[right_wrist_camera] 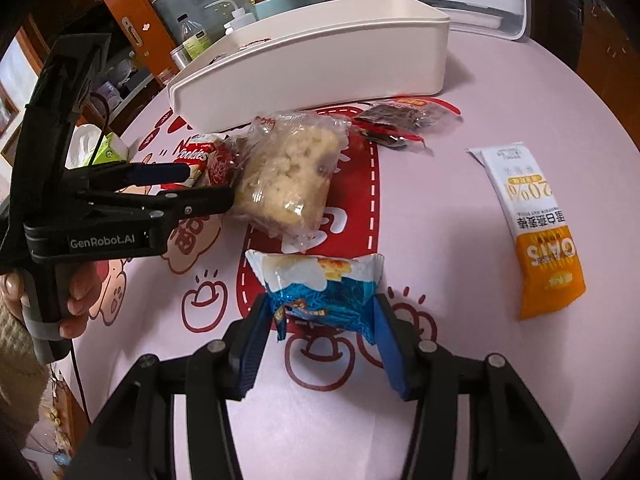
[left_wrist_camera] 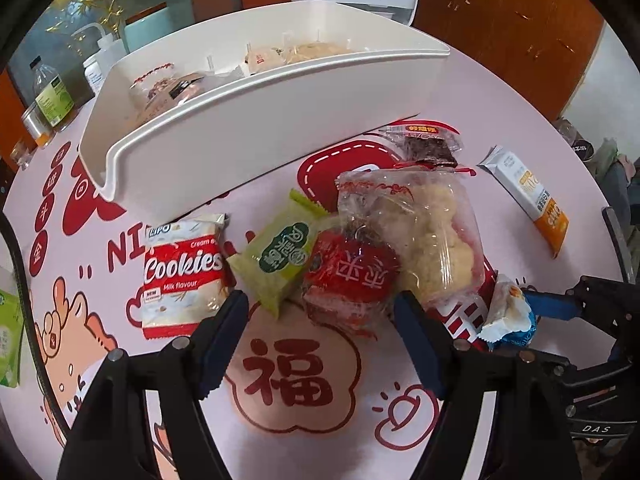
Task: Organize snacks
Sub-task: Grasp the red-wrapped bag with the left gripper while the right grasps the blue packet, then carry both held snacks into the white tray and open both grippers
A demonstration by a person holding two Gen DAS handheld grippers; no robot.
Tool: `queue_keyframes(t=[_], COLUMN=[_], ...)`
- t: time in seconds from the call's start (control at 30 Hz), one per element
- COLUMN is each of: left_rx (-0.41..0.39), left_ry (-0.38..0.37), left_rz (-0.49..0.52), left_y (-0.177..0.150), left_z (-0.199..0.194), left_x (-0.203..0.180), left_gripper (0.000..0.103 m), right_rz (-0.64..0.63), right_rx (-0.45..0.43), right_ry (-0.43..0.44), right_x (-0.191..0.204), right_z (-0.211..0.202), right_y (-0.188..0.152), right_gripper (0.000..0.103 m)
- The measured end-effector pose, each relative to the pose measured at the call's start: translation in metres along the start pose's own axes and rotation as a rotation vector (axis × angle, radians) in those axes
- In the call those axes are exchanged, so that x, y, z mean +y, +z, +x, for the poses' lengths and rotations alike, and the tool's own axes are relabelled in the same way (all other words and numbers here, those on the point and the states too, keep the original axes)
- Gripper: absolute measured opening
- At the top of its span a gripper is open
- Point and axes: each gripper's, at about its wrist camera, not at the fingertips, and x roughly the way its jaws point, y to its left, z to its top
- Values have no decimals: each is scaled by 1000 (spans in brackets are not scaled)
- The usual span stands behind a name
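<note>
My right gripper (right_wrist_camera: pixel 320 320) grips the blue packet (right_wrist_camera: pixel 324 296); left gripper (left_wrist_camera: pixel 320 312) is wide over the red snack (left_wrist_camera: pixel 348 276). Next, I judge: carry packet to bin (right_wrist_camera: pixel 320 60).

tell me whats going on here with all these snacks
A person with a handheld gripper in each hand is sorting snacks into a white bin, which already holds a few packets. The right gripper is closed on a blue and white snack packet. The left gripper is open, poised at a red wrapped snack. Cookies, a green packet and an oat bar remain on the table.
</note>
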Motion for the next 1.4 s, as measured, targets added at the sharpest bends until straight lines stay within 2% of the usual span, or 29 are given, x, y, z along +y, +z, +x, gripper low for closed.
queue_keyframes(t=[0.2,0.27,0.33,0.4,0.47,0.67,0.73,0.8,0.9,1.0,1.17,1.27,1.4], left_rx=[-12,-18,-31,-35,-32,-16,-10,-7,0,9,29,28,38], left_ry=[-17,-2,22,13,14,-52,-49,-42,-55,-85,-121,-124,-140], left_rz=[68,94,117,116,109,84,78,68,40,10,30,67,50], left_y=[7,10,14,19,26,31,31,29,28,28,26,23,20], left_z=[-3,-2,0,1,4,8,9,11,14,16,17,15,13], left_x=[-9,-15,-19,-21,-20,-12,-12,-10,1,7,3,-7,-10], left_gripper=[74,74,67,51,48,49,52,63,67,67,67,58,50], right_rz=[15,23,28,28,28,33,33,30,25,22,23,26,28], right_rx=[-9,-12,-14,-17,-17,-11,-9,-9,-11,-8,-8,-8,-16], right_ry=[18,23,27,27,28,37,40,35,33,36,43,46,46], right_x=[-6,-8,-9,-10,-11,-12,-12,-11,-10,-8,-7,-8,-9], right_z=[-2,-3,-4,-5,-6,-4,-4,-4,-4,-4,-4,-5,-7], right_y=[0,0,1,0,-1,0,0,1,1,0,0,0,1], right_gripper=[50,50,50,50,50,50,50,50,50,50,50,50,50])
